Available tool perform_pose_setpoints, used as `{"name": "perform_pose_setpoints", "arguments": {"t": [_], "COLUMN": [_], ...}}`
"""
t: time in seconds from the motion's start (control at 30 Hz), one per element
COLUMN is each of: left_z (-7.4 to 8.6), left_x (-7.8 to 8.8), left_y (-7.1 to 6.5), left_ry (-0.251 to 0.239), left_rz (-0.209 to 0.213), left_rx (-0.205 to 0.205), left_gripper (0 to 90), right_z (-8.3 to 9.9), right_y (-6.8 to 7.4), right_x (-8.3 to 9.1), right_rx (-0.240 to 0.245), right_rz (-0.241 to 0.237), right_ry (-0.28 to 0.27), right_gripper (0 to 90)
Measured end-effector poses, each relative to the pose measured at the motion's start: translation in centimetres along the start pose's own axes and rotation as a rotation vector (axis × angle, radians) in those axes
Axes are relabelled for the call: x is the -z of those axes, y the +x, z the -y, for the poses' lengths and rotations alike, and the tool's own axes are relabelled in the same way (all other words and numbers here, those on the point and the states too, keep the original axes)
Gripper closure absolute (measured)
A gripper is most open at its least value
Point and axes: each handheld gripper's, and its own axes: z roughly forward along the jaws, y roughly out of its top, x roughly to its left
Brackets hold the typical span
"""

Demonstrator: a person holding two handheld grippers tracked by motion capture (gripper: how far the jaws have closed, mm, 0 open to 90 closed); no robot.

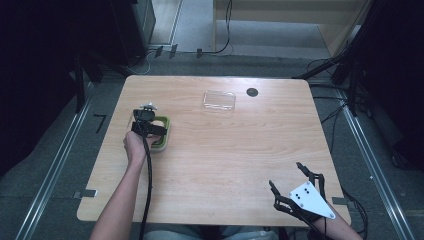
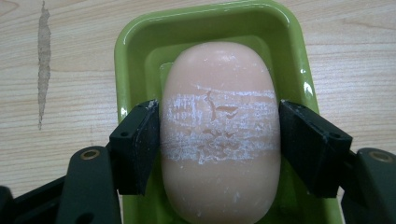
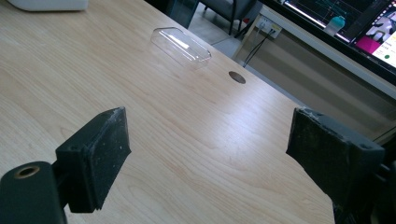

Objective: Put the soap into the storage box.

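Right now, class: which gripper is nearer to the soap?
Left. The left gripper has its jaws against both sides of the soap in the green dish; the right gripper hovers open near the table's opposite front corner.

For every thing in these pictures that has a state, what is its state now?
soap bar: lying in the dish, gripped at both sides
green soap dish: uncovered, on the table
clear lid: off, lying apart on the table
left gripper: shut on the soap bar
right gripper: open, holding nothing
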Motion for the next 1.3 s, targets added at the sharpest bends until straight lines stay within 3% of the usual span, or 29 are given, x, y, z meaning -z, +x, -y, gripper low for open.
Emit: {"name": "perform_pose_setpoints", "arguments": {"t": [0.33,0.4,0.47,0.5,0.73,0.87,1.3], "left_z": [-0.3,-0.4,-0.5,-0.6,-0.5,-0.4,0.8], "left_x": [0.5,0.8,1.0,1.1,1.5,2.1,5.0], "left_y": [0.1,0.1,0.0,0.1,0.5,0.5,0.6], "left_ry": [0.006,-0.001,0.002,0.022,0.040,0.027,0.031], "left_rz": [0.003,-0.012,-0.022,-0.024,-0.006,0.004,0.051], "left_rx": [0.007,0.005,0.002,-0.008,0.004,0.003,-0.004], "left_gripper": [29.4,26.5,17.8,17.6,14.2,13.2,7.4], "right_z": [0.0,0.0,0.0,0.1,0.0,0.0,-0.1], "right_y": [0.0,0.0,0.0,0.0,0.0,0.0,0.1], "right_x": [0.1,0.1,0.1,0.2,0.2,0.2,0.1], "right_rx": [-0.001,-0.002,-0.002,-0.001,-0.001,0.001,0.004], "right_rz": [0.003,0.004,0.004,0.004,0.006,0.006,0.003], "right_ry": [0.000,0.001,0.002,0.002,0.001,0.001,-0.002], "right_gripper": [13.1,13.1,13.1,13.1,13.1,13.1,13.1]}}
